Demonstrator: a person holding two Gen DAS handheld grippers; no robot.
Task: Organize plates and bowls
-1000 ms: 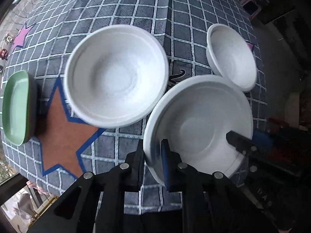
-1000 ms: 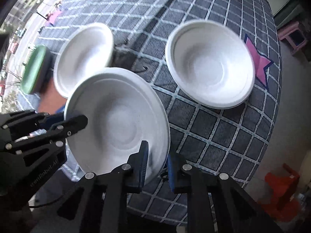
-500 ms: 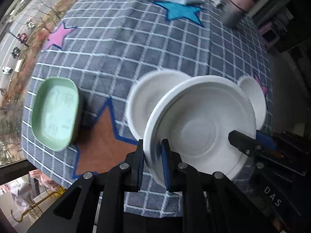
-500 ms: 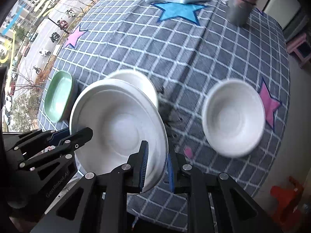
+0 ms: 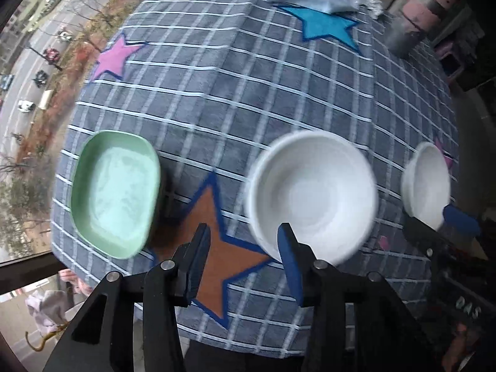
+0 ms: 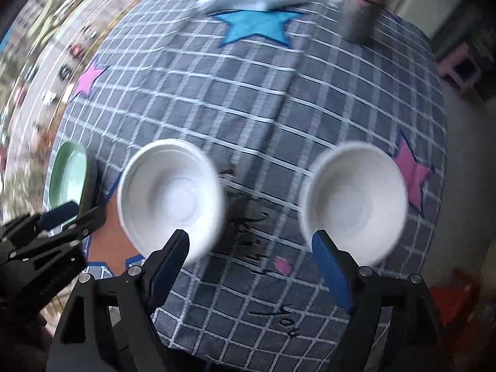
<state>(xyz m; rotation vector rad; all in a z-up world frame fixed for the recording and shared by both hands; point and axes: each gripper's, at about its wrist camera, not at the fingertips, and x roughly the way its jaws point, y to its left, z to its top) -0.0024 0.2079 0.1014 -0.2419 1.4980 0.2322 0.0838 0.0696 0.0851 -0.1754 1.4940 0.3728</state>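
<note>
- The right claw (image 6: 251, 266) hangs above the checked surface (image 6: 248, 99), its blue-padded jaws opening with nothing between them.
- A white bowl (image 6: 170, 195) lies blurred on the cloth just left of the claw's left finger.
- A second white bowl (image 6: 353, 201) lies well right of the first, beside a pink star (image 6: 412, 173).
- A green dish (image 6: 68, 176) sits just left of the first bowl.
- The left claw (image 6: 59, 214) reaches in below the green dish.
- A blue star (image 6: 257, 24) lies far beyond the bowls.
</note>
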